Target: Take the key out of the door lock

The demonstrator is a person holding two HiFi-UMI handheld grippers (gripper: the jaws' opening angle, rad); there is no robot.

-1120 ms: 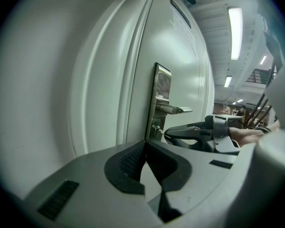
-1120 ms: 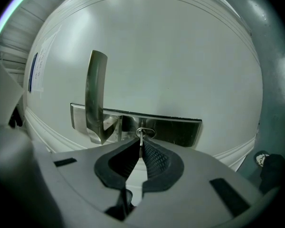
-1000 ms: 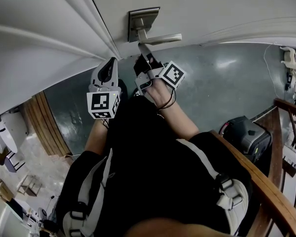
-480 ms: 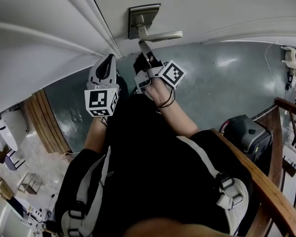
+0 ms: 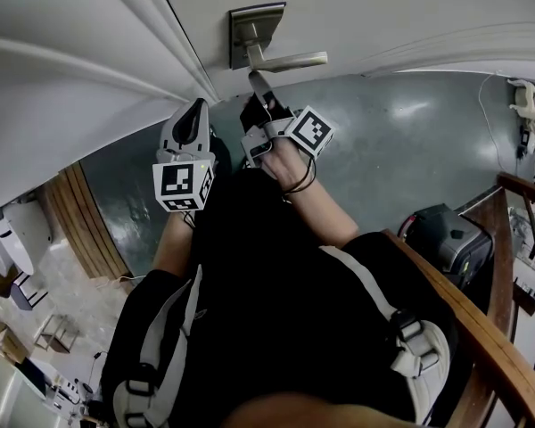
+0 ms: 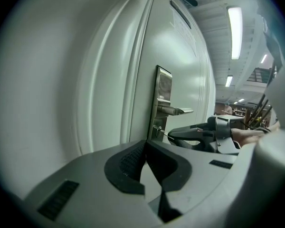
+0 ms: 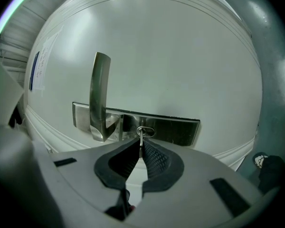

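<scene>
The right hand-held gripper (image 7: 140, 146) had clamped the key (image 7: 141, 137), which sat in the lock (image 7: 149, 132), not yet pulled; the left hand-held gripper (image 6: 146, 142) was closed, empty.

Grey left tongs (image 6: 145, 145), grey right tongs (image 7: 140, 147), black ribbed pads (image 7: 155, 158), marker cubes (image 5: 184, 188), black top (image 5: 276, 270)

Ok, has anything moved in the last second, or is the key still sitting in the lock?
Nothing has visibly changed. The right gripper stays shut on the key, which is still in the door lock. The left gripper stays shut and empty beside it.
</scene>
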